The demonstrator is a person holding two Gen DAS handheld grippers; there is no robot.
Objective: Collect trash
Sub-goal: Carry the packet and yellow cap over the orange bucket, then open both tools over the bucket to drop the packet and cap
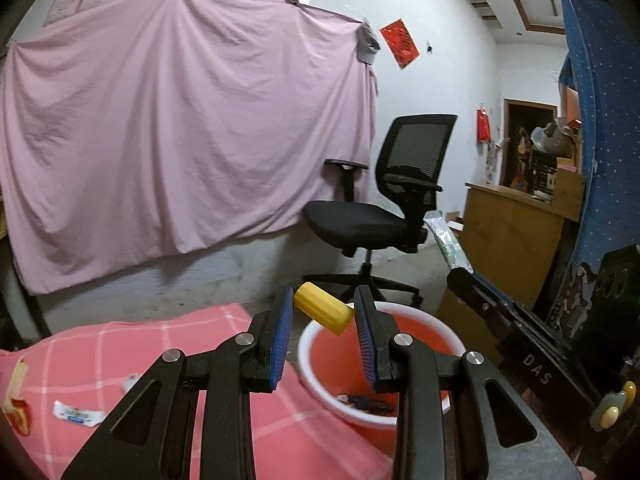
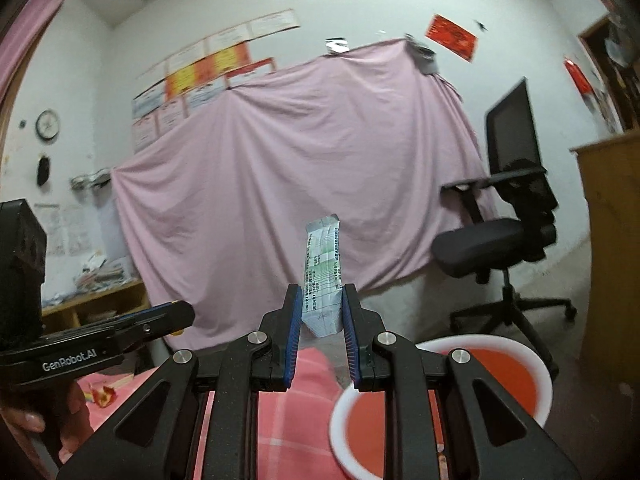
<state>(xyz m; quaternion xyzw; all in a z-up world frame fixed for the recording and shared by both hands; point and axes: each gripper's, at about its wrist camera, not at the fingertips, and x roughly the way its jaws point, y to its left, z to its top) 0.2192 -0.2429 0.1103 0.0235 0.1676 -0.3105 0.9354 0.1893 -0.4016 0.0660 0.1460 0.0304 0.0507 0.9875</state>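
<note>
In the lower middle of the left wrist view, the left gripper [image 1: 324, 312] pinches a yellow tube [image 1: 323, 313] crosswise between its fingers, above the near rim of the red bin [image 1: 416, 316]. The right gripper [image 2: 321, 312] is closed on a green-white wrapper [image 2: 323, 272] standing upright, the bin [image 2: 536, 364] at lower right. Dark trash already lies in the bin. Judging by this, two drops are pending; wrappers [image 1: 78, 414] at lower left on the pink cloth [image 1: 160, 344] remain to collect
</note>
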